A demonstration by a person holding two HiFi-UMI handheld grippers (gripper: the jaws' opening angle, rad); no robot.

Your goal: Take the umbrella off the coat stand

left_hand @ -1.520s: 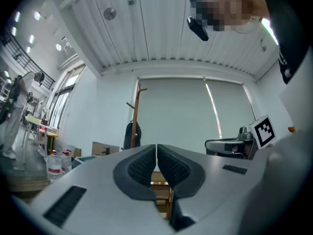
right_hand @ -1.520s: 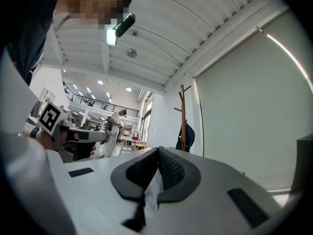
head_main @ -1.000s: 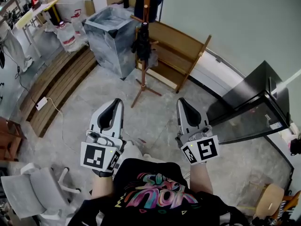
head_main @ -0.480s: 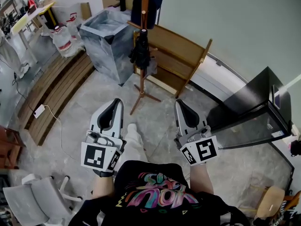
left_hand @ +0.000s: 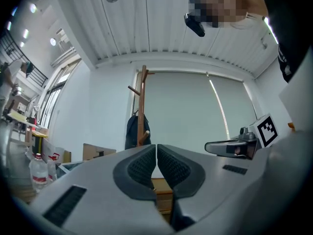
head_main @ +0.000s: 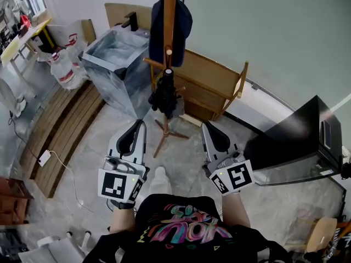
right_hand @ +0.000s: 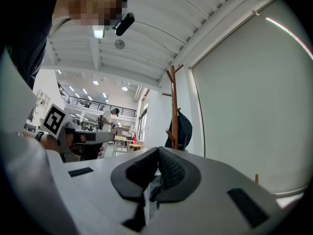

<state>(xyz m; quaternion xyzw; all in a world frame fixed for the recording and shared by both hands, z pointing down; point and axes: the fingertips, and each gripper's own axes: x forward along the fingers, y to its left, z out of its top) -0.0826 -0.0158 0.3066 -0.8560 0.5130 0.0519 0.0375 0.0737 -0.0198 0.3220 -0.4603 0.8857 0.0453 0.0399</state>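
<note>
We're in the approach step: umbrella (head_main: 164, 95) hangs on the coat stand (head_main: 170, 15) just beyond us, left gripper (head_main: 140, 126) and right gripper (head_main: 207, 128) jaws closed tight and empty, so next we open up and reach in

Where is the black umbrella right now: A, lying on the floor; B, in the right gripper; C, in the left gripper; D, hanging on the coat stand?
D: the folded umbrella hangs from the coat stand, and the left gripper and right gripper are both shut with nothing between their jaws.
</note>
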